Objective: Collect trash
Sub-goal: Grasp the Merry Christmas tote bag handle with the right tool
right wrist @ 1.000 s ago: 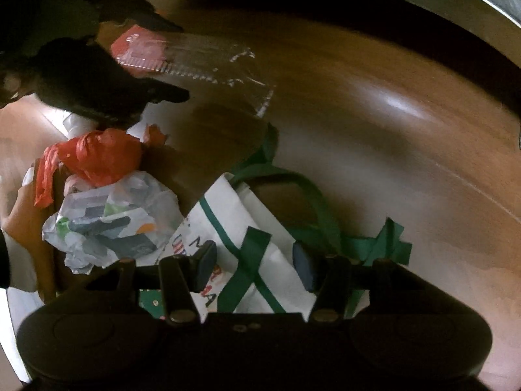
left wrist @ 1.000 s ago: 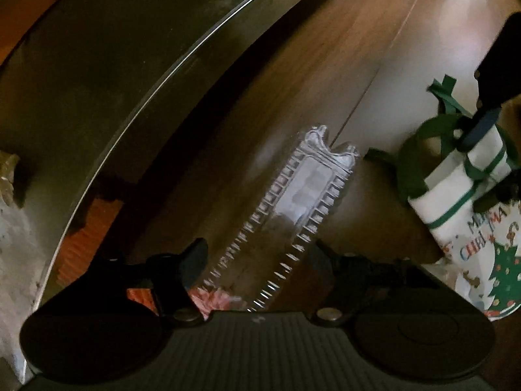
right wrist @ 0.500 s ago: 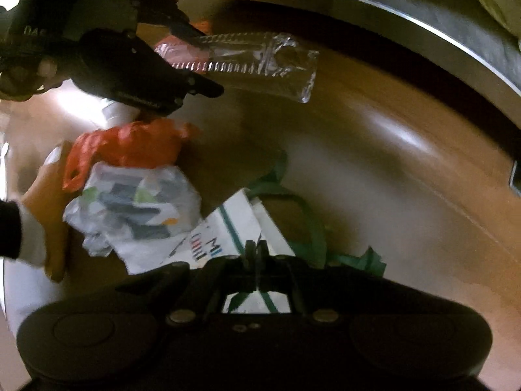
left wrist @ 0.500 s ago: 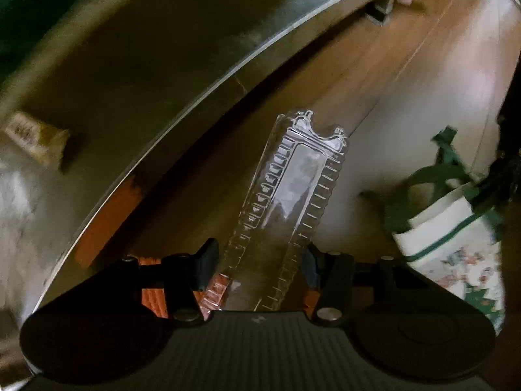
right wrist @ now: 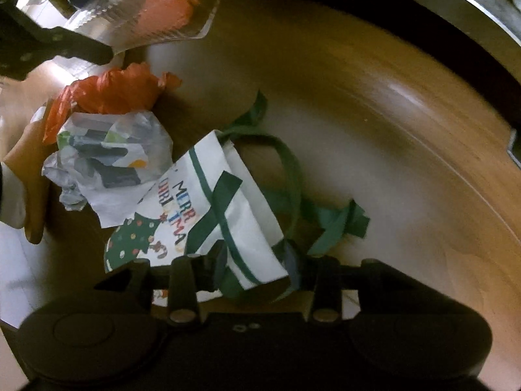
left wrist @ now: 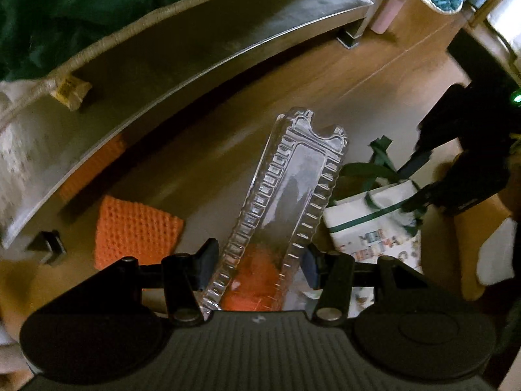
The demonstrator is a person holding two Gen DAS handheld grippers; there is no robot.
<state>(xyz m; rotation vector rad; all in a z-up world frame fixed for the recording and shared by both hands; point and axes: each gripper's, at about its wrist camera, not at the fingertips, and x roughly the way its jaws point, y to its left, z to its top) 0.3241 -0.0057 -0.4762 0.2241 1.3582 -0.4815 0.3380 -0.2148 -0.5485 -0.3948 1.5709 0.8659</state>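
Right tool [right wrist: 257, 262], shut half a second ago, now clamps the Christmas tote bag [right wrist: 234, 208] rim; left tool [left wrist: 257, 260] grips the clear plastic tray [left wrist: 286, 202], raised for bagging.

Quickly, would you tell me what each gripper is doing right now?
Left gripper: holding the clear plastic tray.
Right gripper: closed on the Christmas bag rim.

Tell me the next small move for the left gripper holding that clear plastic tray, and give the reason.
Probably carry the clear plastic tray rightward over the Christmas tote bag. The left gripper holds the tray off the floor, beside the bag rather than above it, while the right gripper has the bag's rim between its fingers, seemingly lifting it open.
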